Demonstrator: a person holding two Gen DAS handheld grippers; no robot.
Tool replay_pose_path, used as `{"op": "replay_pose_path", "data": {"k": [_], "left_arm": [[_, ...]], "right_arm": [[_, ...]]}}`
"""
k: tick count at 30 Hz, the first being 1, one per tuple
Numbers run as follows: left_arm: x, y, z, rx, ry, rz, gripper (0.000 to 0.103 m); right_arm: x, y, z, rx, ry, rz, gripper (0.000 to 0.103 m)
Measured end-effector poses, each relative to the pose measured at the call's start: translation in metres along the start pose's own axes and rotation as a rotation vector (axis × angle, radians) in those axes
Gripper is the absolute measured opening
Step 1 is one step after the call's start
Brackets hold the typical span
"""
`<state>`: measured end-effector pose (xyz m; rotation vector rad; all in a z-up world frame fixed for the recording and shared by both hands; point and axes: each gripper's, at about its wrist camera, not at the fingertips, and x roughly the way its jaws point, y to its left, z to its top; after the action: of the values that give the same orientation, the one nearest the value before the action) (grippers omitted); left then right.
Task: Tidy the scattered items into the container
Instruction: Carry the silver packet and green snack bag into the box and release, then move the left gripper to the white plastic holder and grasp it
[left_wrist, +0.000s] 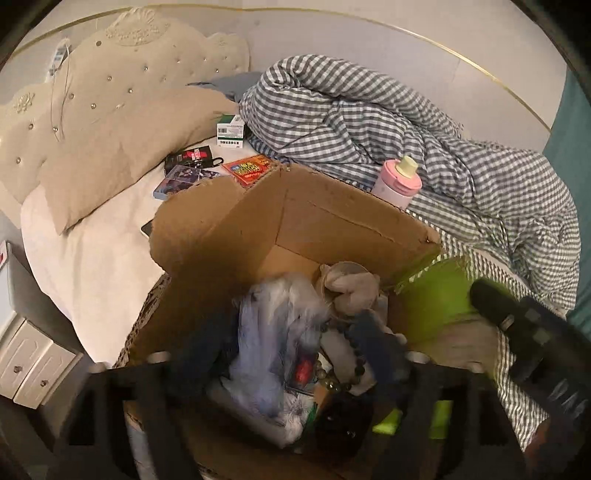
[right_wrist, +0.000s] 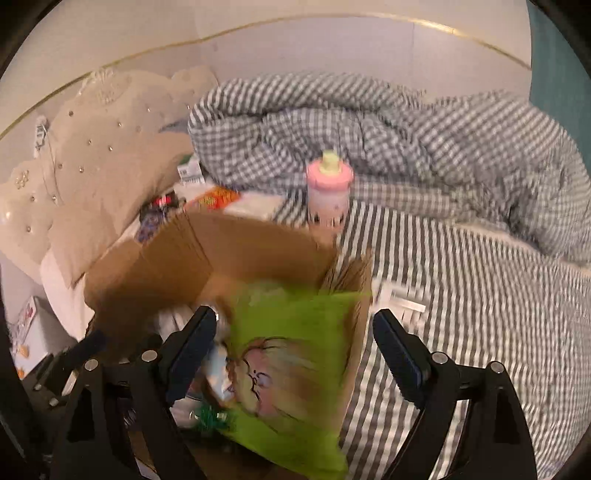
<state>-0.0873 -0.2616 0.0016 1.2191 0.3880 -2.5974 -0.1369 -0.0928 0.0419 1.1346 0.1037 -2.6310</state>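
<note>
An open cardboard box (left_wrist: 332, 218) (right_wrist: 236, 243) sits on the bed and holds a plastic bag (left_wrist: 273, 332), a bead bracelet (left_wrist: 343, 373) and a crumpled cloth (left_wrist: 351, 288). A green packet (right_wrist: 295, 350) with a cartoon face hangs blurred over the box's right wall, between my right gripper's (right_wrist: 295, 350) open fingers and apart from both pads. It also shows in the left wrist view (left_wrist: 436, 295). My left gripper (left_wrist: 284, 354) is low over the box, blurred, with its fingers spread. A pink bottle (left_wrist: 397, 182) (right_wrist: 330, 192) stands behind the box.
Small boxes and cards lie beyond the box: a red packet (left_wrist: 249, 170), a black card (left_wrist: 192, 155), a purple case (left_wrist: 181, 181), a green-white carton (left_wrist: 231, 131). A checked duvet (left_wrist: 369, 118) is heaped at the back right. A beige pillow (left_wrist: 122, 147) and nightstand (left_wrist: 33, 354) are at left.
</note>
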Motion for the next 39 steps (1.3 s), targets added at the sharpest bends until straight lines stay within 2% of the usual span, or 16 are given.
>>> {"op": "replay_pose_path", "data": {"k": [4,8,15,18,21,24,30,35,39], "left_arm": [[0.002,-0.018,0.000,0.047,-0.001,-0.023,0.087],[0.003,-0.050,-0.008,0.100,-0.005,-0.044,0.087],[-0.020,-0.146,-0.035,0.271,-0.030,-0.157,0.088],[-0.014,-0.192,-0.041,0.325,-0.004,-0.166,0.097],[0.000,-0.226,-0.043,0.331,0.006,-0.195,0.097],[0.024,-0.252,-0.045,0.388,-0.001,-0.171,0.097],[0.102,-0.297,-0.060,0.500,0.056,-0.032,0.097],[0.156,-0.304,-0.058,0.493,0.103,0.006,0.097],[0.181,-0.305,-0.054,0.491,0.111,0.067,0.097]], "right_arm": [[-0.014,-0.016,0.005,-0.004,-0.043,-0.054,0.089],[-0.015,-0.064,-0.004,0.071,-0.022,-0.070,0.089],[-0.037,-0.168,-0.043,0.210,-0.006,-0.189,0.089],[-0.050,-0.211,-0.063,0.273,-0.008,-0.207,0.089],[-0.058,-0.246,-0.077,0.315,-0.012,-0.243,0.090],[-0.061,-0.280,-0.091,0.361,-0.001,-0.245,0.089],[-0.050,-0.327,-0.105,0.443,0.025,-0.205,0.089],[-0.035,-0.340,-0.108,0.441,0.051,-0.189,0.090],[-0.019,-0.345,-0.112,0.453,0.069,-0.165,0.090]]}}
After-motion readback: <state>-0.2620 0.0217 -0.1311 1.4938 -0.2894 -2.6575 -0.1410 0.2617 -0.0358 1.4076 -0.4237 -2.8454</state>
